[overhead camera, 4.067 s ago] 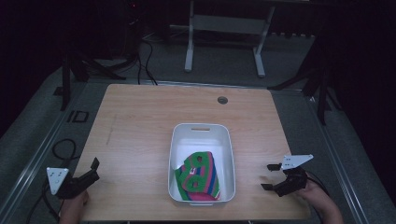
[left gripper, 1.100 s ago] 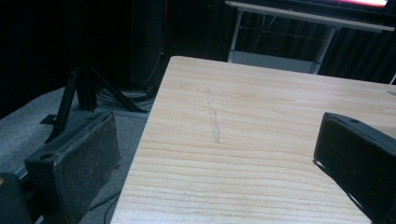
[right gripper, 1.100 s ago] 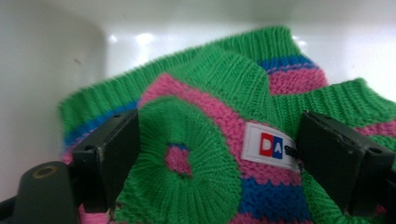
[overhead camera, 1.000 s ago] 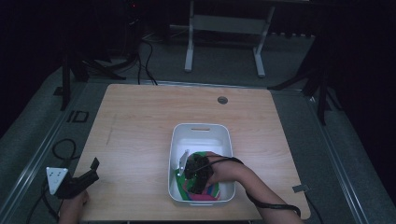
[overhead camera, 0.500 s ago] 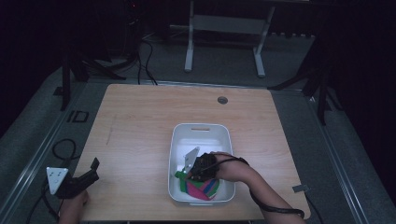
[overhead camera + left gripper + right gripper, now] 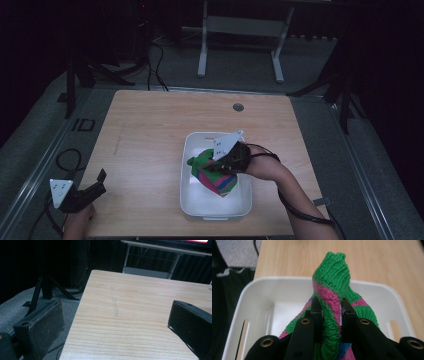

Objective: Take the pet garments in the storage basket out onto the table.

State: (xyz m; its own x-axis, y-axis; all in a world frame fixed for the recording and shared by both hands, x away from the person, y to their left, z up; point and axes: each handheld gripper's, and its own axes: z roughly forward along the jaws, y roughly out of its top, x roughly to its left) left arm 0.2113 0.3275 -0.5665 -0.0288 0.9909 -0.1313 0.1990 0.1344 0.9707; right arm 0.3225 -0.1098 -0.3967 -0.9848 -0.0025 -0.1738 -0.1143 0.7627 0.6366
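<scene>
A knitted cloth (image 6: 216, 175) in green, pink and blue stripes hangs partly lifted out of the white tub (image 6: 192, 200) at the table's near middle. My right gripper (image 6: 224, 165) is shut on a fold of this knitted cloth (image 6: 331, 297), its black jaws pinching the green and pink rib above the white tub (image 6: 257, 297). The jaws closed within the last second and have stayed shut. My left gripper (image 6: 97, 182) rests at the table's near left corner. In the left gripper view its fingers (image 6: 42, 325) stand wide apart over bare wood, holding nothing.
The wooden table (image 6: 150, 125) has a round grommet (image 6: 238, 107) near its far edge. A faint scratch (image 6: 114, 302) runs along the wood ahead of the left gripper. Beyond the table stand a metal frame (image 6: 240, 40) and tripod legs (image 6: 80, 75) on grey floor.
The right gripper reached into the tub, closed on the cloth and has risen, pulling the cloth up off the tub's floor. The left gripper has not moved.
</scene>
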